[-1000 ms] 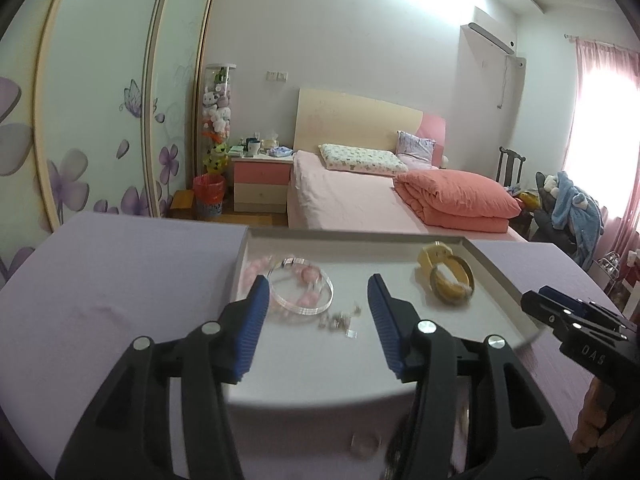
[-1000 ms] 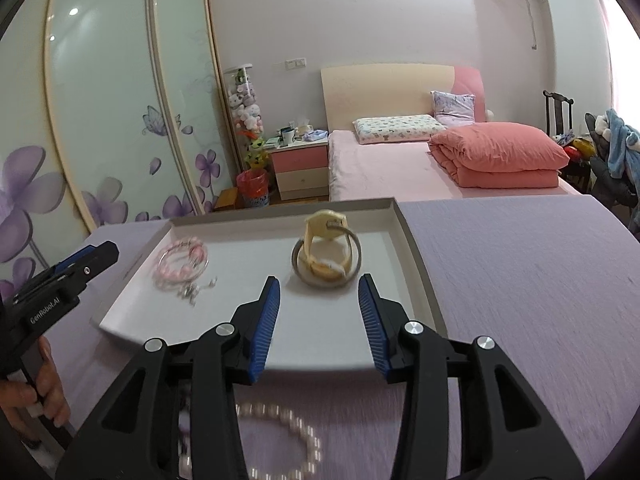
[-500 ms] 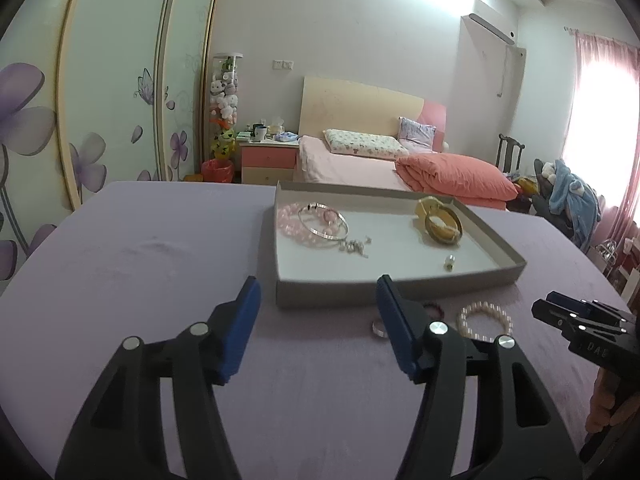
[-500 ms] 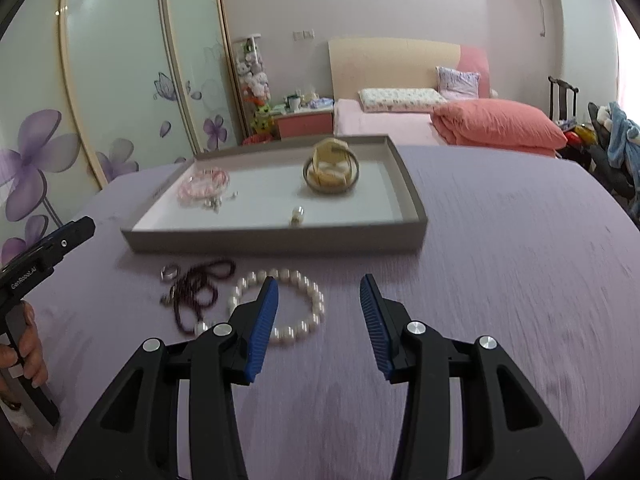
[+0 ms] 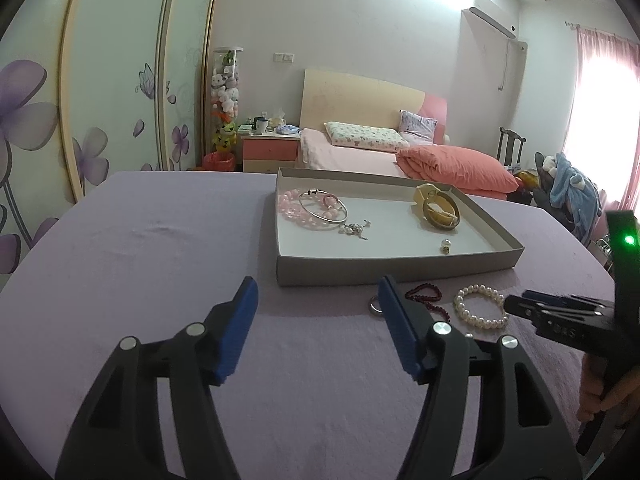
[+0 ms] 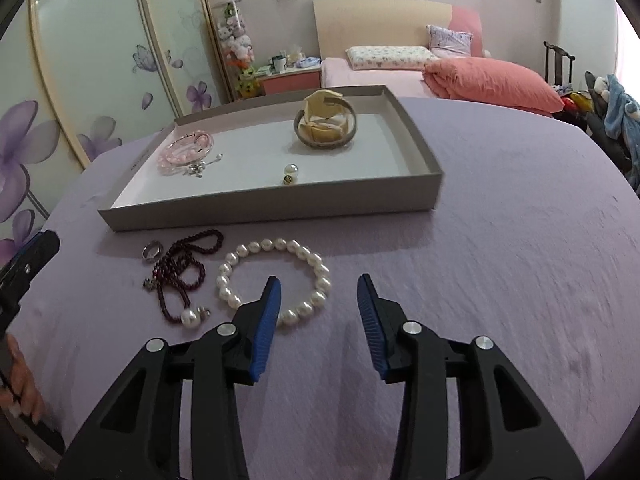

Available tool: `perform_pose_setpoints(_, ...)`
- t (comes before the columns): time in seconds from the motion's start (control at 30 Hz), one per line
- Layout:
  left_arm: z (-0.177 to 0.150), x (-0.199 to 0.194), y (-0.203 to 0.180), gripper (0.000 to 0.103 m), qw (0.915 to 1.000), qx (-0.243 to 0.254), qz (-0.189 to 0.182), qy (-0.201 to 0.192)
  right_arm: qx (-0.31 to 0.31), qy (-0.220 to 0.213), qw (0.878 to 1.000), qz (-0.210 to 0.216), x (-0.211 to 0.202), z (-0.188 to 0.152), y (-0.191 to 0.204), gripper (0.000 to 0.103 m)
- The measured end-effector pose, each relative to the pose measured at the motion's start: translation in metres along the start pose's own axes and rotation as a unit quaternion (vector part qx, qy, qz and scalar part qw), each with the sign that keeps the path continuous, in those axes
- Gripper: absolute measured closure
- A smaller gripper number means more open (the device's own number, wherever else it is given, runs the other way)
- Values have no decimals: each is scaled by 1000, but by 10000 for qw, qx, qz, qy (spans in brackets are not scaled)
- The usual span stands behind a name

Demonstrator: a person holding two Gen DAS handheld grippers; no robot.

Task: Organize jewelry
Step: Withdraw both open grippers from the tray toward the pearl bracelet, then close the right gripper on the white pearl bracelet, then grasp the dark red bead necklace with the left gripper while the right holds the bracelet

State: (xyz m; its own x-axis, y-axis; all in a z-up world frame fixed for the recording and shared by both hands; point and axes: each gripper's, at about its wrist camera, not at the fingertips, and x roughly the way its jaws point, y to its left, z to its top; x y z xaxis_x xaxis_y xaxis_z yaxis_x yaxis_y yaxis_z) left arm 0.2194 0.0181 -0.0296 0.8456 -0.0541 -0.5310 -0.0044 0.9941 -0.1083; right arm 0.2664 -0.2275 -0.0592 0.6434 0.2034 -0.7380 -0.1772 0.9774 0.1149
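Purple cloth bears a white pearl bracelet (image 6: 274,282), seemingly intact, below the empty, wide-open right hand-held gripper (image 6: 319,293).

- In the left wrist view, the left gripper's right finger (image 5: 396,320) covers part of the ring (image 5: 375,305) and the near end of the dark red bead strand (image 5: 426,298).
- The right gripper's left finger (image 6: 266,316) hides the near arc of the pearl bracelet (image 6: 276,276).
- The small silver pieces (image 5: 355,230) in the tray (image 5: 400,270) are too small to identify.
- The hand (image 6: 20,388) is cut off by the right wrist view's left edge.

Pink bed (image 5: 400,152), floral wardrobe doors (image 5: 100,92), bright curtained window (image 5: 600,100).
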Motion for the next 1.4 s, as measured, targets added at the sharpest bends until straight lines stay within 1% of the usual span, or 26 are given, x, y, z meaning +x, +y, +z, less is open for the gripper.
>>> perform_pose_setpoints(0.03,0,1,-1,41,10000,5,1,7,-63,72,9999,-63,4,1,2,64)
perform_pose_setpoints(0.07,1,1,-1,41,10000,10,0,15,-116,206,9996,-133,10,1,4,70)
perform_pose_setpoints(0.13,2,2,-2,41,10000,23,-3,25,-219,213,9992,-258,13,0,5,77)
perform_pose_setpoints(0.2,1,3,-4,41,10000,48,-11,33,-287,227,9989,-283,11,-2,5,90)
perform_pose_setpoints(0.23,1,3,-5,41,10000,63,-16,43,-283,227,9989,-285,9,-4,2,92)
perform_pose_setpoints(0.33,2,5,-9,41,9999,87,-67,110,-243,211,9989,-353,2,-12,-8,93)
perform_pose_setpoints(0.57,-1,18,-27,38,9980,318,-264,488,258,175,9973,-658,-20,-28,-56,93)
perform_pose_setpoints(0.67,-1,33,-37,38,9954,482,-244,786,317,172,9971,-670,-28,-36,-65,93)
perform_pose_setpoints(0.77,-1,51,-47,39,9915,617,-201,1127,361,170,9974,-594,-33,-40,-70,93)
perform_pose_setpoints(0.83,-1,62,-51,45,9889,671,-180,1311,392,169,9976,-550,-32,-40,-71,92)
perform_pose_setpoints(0.97,0,79,-56,55,9860,674,-105,1519,412,171,9978,-484,-30,-37,-72,92)
perform_pose_setpoints(1.0,0,82,-57,59,9854,673,-82,1562,419,170,9979,-471,-30,-37,-71,92)
perform_pose_setpoints(1.07,-1,86,-57,63,9843,665,-80,1632,438,168,9980,-433,-30,-37,-73,92)
perform_pose_setpoints(1.23,1,91,-62,63,9835,747,-96,1645,454,167,9981,-381,-31,-37,-74,92)
perform_pose_setpoints(1.33,0,96,-66,63,9818,783,-94,1730,458,168,9982,-362,-32,-37,-75,92)
perform_pose_setpoints(1.4,1,97,-67,70,9819,771,-86,1726,465,167,9982,-354,-32,-37,-76,92)
